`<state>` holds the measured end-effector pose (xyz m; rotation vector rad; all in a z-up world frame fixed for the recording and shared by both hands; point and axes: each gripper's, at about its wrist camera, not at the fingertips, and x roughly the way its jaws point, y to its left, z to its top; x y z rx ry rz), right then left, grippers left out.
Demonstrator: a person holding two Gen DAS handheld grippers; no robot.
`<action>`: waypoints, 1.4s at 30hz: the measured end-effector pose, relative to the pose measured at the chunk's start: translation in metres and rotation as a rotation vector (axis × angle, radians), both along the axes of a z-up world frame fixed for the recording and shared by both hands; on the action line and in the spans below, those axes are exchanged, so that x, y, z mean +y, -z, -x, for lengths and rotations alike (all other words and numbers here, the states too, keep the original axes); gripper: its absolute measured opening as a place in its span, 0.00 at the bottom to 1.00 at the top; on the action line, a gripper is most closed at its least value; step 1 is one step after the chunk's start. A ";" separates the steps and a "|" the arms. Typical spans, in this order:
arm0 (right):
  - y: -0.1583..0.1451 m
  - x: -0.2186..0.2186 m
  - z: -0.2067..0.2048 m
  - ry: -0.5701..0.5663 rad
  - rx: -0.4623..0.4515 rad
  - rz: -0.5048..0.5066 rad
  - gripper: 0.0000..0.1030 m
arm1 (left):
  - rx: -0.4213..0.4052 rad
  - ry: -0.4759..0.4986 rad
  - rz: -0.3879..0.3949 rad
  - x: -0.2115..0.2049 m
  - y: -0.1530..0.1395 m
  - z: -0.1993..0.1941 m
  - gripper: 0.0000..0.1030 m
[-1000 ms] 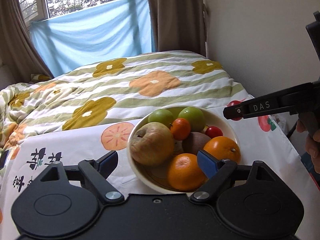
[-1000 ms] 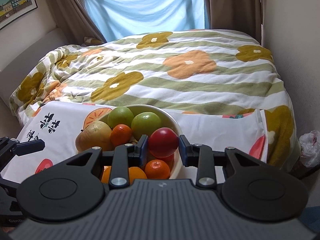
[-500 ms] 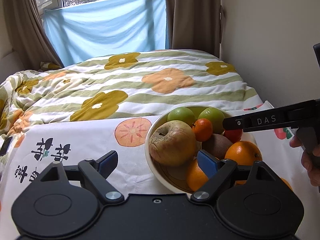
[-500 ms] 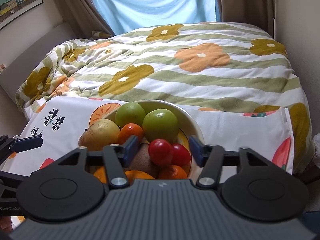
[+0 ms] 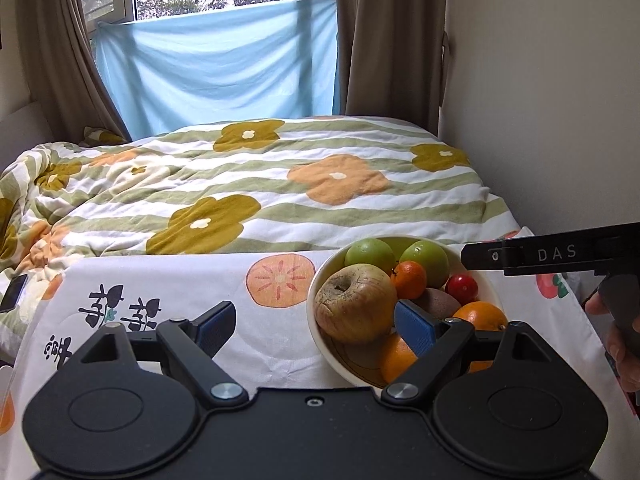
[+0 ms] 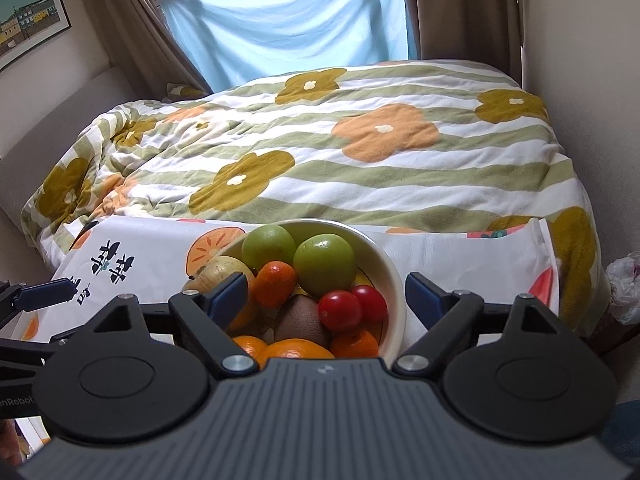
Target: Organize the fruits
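On the left, the left gripper [image 5: 310,326] hangs with its fingers apart and nothing between them, above the printed cloth [image 5: 160,280] that covers the surface, just beside the white bowl [image 6: 394,276]. The bowl stands on this cloth in front of the bed [image 5: 280,184] and holds a wrinkled apple [image 5: 354,304], two green fruits, small oranges, a kiwi [image 6: 302,322] and two red tomatoes [image 6: 340,311]. Further right, the right gripper [image 6: 326,298] is above the bowl, its fingers wide apart and empty. I judge that the step in hand is the release of a tomato into the bowl and the retreat from it. To do this well, the right hand should rise straight up, so that the open fingers do not knock the round fruits or the rim, and the left gripper should stay clear of the bowl. A second ago the right fingers were clamped on a red tomato above the bowl; they have just been opening, and the tomato now lies among the other fruits.
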<state>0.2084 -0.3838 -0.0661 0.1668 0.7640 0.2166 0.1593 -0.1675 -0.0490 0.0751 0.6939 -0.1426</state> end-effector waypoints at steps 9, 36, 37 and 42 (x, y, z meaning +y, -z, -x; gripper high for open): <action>-0.067 0.031 0.064 0.056 -0.080 0.037 0.98 | -0.098 0.006 0.039 0.038 -0.059 0.044 0.87; -0.096 0.122 0.216 0.217 -0.112 0.169 1.00 | -0.134 -0.038 0.019 0.132 -0.087 0.145 1.00; -0.096 0.122 0.216 0.217 -0.112 0.170 1.00 | -0.133 -0.039 0.019 0.133 -0.087 0.145 1.00; -0.098 0.123 0.218 0.217 -0.118 0.174 1.00 | -0.130 -0.040 0.019 0.133 -0.087 0.145 1.00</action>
